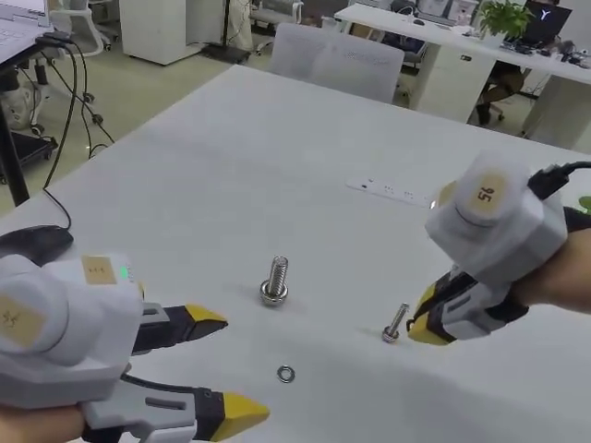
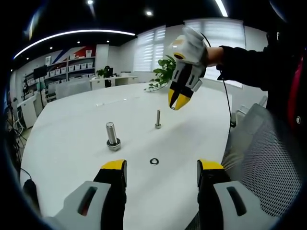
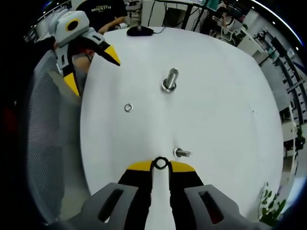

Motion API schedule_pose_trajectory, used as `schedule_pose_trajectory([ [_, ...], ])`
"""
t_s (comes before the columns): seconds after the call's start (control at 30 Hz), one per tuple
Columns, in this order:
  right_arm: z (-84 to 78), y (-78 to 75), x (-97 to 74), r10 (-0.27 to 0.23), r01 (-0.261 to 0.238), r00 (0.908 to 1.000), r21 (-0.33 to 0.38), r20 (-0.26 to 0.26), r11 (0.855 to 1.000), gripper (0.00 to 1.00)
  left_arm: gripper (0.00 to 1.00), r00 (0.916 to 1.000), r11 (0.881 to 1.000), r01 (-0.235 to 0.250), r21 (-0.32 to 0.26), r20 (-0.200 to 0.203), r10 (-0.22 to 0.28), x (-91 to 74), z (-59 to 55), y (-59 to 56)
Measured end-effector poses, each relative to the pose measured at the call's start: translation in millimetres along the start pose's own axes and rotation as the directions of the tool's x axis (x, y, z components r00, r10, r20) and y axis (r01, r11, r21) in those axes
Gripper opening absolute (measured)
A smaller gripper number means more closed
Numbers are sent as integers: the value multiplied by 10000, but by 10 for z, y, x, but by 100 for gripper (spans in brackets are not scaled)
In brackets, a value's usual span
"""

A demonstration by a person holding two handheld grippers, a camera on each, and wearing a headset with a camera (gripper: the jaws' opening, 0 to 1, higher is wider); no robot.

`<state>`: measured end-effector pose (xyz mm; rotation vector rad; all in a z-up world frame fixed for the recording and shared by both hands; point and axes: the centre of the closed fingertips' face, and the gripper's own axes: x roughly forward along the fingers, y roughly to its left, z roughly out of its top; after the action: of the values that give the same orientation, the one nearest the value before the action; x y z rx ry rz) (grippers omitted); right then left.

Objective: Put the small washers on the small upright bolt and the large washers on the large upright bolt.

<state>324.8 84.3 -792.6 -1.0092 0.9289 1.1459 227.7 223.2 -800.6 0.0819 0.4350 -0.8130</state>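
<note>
A large upright bolt [image 1: 275, 280] with a washer at its base stands mid-table, also in the left gripper view [image 2: 112, 136] and the right gripper view [image 3: 169, 80]. The small upright bolt [image 1: 395, 323] stands to its right [image 2: 158, 119] [image 3: 182, 153]. A loose washer [image 1: 285, 374] lies flat on the table nearer me [image 2: 154, 161] [image 3: 128, 108]. My right gripper [image 3: 161, 164] is shut on a small washer [image 3: 161, 163], just beside the small bolt [image 1: 427, 325]. My left gripper [image 2: 162, 168] is open and empty, at the near left [image 1: 229, 365], short of the loose washer.
The white table [image 1: 240, 175] holds a white power strip [image 1: 390, 191] at the back right and a black mouse [image 1: 32, 245] with its cable at the left edge. A grey chair [image 1: 334, 57] stands behind the table, desks beyond.
</note>
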Motion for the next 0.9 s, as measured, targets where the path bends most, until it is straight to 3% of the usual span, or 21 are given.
schedule_pose_trajectory([
  [0.1,3,-113,5,-200,200,9998,23,-45,9998,13,58,10000,10000,-6,-9,0,6,1,-1,8],
  [0.37,36,-234,12,-463,463,9989,-15,-63,9989,13,58,10000,10000,-30,-33,-28,30,1,-14,23],
  [0.9,51,-317,136,-361,360,9992,-53,-185,9993,13,58,9999,10000,-76,-56,-98,75,-16,-46,25],
])
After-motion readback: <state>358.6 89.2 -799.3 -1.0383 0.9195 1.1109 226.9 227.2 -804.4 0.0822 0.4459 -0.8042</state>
